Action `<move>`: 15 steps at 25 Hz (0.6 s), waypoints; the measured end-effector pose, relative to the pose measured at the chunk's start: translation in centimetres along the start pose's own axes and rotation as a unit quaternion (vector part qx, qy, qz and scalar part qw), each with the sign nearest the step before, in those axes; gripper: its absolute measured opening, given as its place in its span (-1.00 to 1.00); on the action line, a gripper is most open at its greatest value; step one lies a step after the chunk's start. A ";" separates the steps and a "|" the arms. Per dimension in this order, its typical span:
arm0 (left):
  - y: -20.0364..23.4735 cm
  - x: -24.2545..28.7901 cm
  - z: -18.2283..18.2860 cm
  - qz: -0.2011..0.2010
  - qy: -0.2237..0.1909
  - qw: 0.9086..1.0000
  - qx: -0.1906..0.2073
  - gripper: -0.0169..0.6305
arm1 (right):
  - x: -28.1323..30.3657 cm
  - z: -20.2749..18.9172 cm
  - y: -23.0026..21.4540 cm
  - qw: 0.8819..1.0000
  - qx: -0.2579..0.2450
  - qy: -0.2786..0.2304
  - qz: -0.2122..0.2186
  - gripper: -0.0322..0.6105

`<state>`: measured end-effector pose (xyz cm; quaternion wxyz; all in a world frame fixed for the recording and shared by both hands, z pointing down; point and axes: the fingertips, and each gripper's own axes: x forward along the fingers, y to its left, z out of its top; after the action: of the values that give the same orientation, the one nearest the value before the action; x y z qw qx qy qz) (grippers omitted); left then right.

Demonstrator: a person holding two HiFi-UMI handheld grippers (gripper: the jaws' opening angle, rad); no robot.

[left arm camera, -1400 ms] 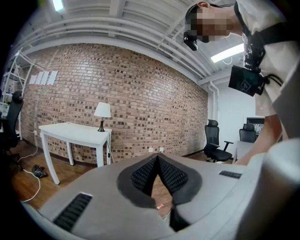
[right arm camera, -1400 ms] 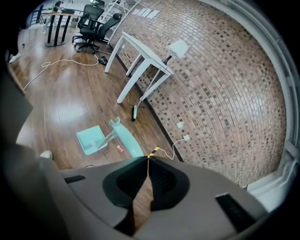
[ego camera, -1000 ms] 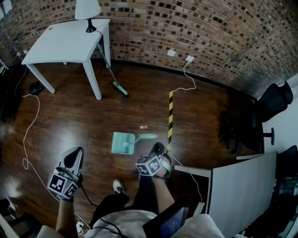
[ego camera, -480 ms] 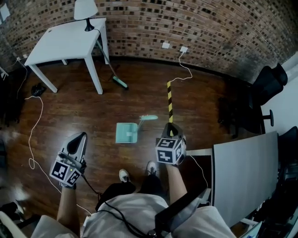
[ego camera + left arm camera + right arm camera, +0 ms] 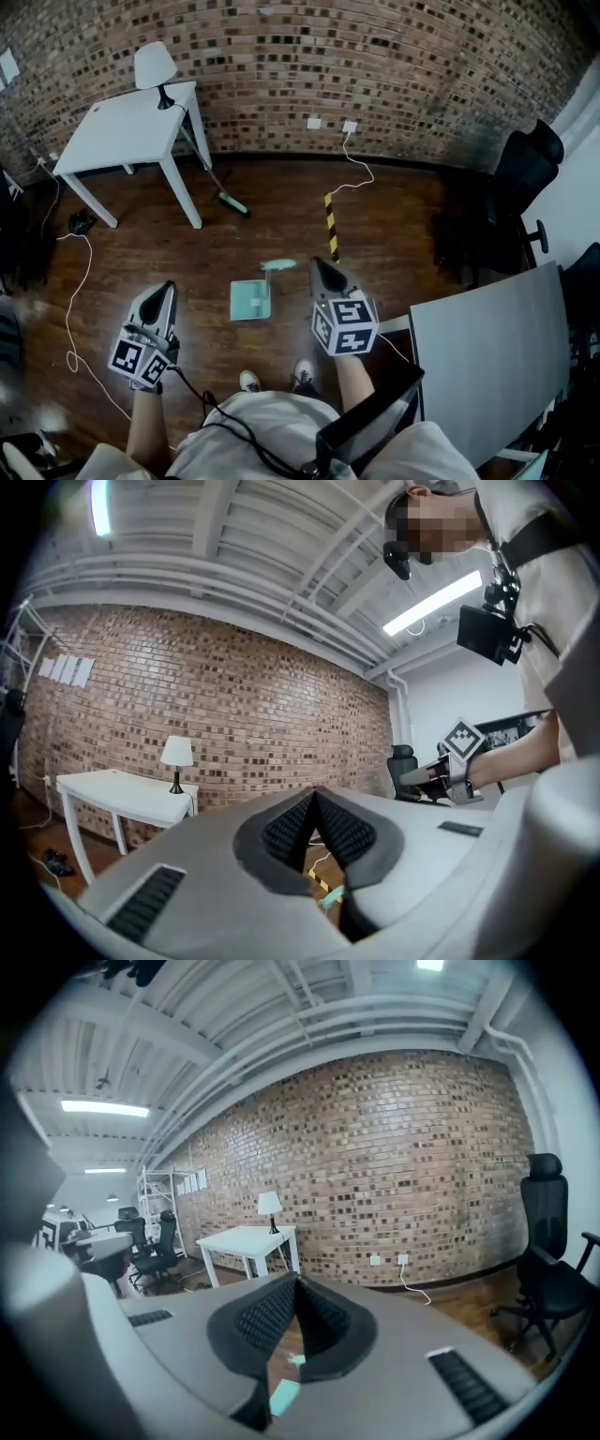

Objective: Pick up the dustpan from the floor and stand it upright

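Nearest to us are our own shoes [image 5: 248, 380], with the two tools just beyond them. The left gripper [image 5: 163, 292] hangs at 10 o'clock from the shoes, its jaws pressed together on nothing. The right gripper [image 5: 322, 270] hangs at 1 o'clock, its pads likewise meeting at the tip and empty. Neither touches the task's thing.

The dustpan [image 5: 249, 301] sits on the wooden floor at 12 o'clock from our feet, between the two tools and below both. Its pale green pan shows broad to us. Its handle [image 5: 278, 266] reaches toward 1 o'clock, close to the right gripper's tip in the head view but apart from it. From this steep angle we cannot tell whether it lies flat or is propped up.

We judge that no grip is in hand at this moment. If the pan lies flat, the next move calls for the right jaws to open, drop to the handle, close round it and tip the pan upright. If it stands, only a check remains.

Further out, a yellow-and-black tape strip [image 5: 330, 223] and a white cable [image 5: 361, 173] lie at 1 o'clock, beside the reach but not across it. A grey panel [image 5: 487, 347] at 4 o'clock crowds our right elbow. At 11 o'clock a long-handled brush [image 5: 232, 201] leans by a white table [image 5: 127, 131] bearing a lamp [image 5: 154, 66]. A black chair [image 5: 520, 173] stands at 2 o'clock before the brick wall [image 5: 375, 66].
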<state>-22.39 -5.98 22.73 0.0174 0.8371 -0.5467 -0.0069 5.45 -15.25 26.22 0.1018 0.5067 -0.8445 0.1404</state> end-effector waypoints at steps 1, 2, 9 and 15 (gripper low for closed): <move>-0.6 0.2 0.2 0.001 -0.007 1.000 -0.008 -0.94 | -0.6 0.4 -0.3 1.000 0.003 -0.006 0.004 -0.89; -1.1 0.5 0.5 0.001 -0.014 1.000 -0.013 -0.94 | -1.0 0.7 -0.6 1.000 0.005 -0.012 0.008 -0.90; -3.9 1.3 2.0 -0.018 -0.022 1.000 0.010 -0.92 | -2.5 1.8 -0.7 0.999 -0.015 -0.025 0.028 -0.90; -3.9 0.1 2.4 -0.014 -0.023 0.999 0.022 -0.93 | -3.6 1.6 1.1 0.998 -0.016 -0.039 0.047 -0.90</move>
<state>-18.83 -4.56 20.16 -0.0138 0.8447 -0.5348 -0.0146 6.08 -12.34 23.47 0.0706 0.4699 -0.8728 0.1116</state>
